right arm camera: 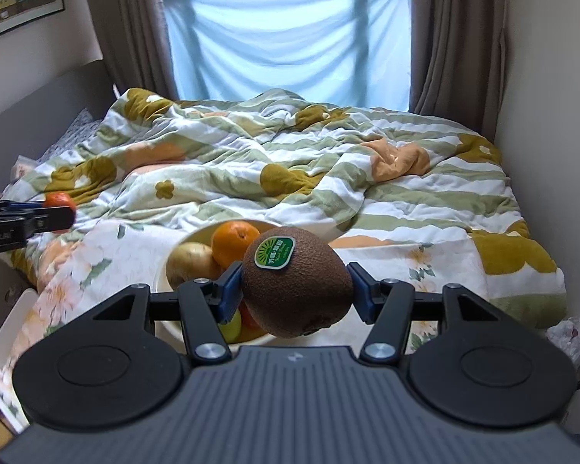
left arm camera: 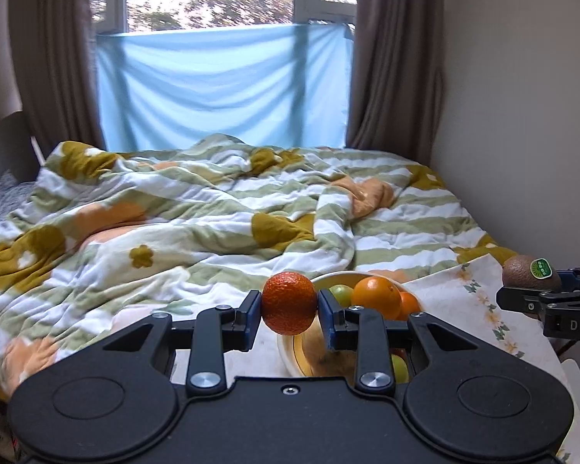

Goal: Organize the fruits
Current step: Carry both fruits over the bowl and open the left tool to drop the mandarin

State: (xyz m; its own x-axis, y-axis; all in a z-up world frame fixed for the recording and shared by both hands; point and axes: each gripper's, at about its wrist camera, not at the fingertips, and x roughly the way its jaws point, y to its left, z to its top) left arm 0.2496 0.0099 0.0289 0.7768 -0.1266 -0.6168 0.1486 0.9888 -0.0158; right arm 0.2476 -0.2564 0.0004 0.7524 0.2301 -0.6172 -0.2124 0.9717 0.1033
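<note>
The left gripper [left arm camera: 289, 303] pinches a small mandarin [left arm camera: 289, 303] between its blue pads, held in the air above the near rim of the fruit bowl [right arm camera: 160, 274]. The right gripper [right arm camera: 295, 288] clamps a brown kiwi [right arm camera: 297, 286] with a green sticker [right arm camera: 273, 252], also above the bowl. The bowl holds an orange [right arm camera: 232, 243], a pear [right arm camera: 189, 263] and green fruit, and stands on a floral cloth [right arm camera: 96, 255] at the near edge of the bed's striped quilt [right arm camera: 328, 162].

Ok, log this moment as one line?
left gripper: shut on tangerine | right gripper: shut on kiwi | both above bowl | bowl: orange, other fruit
</note>
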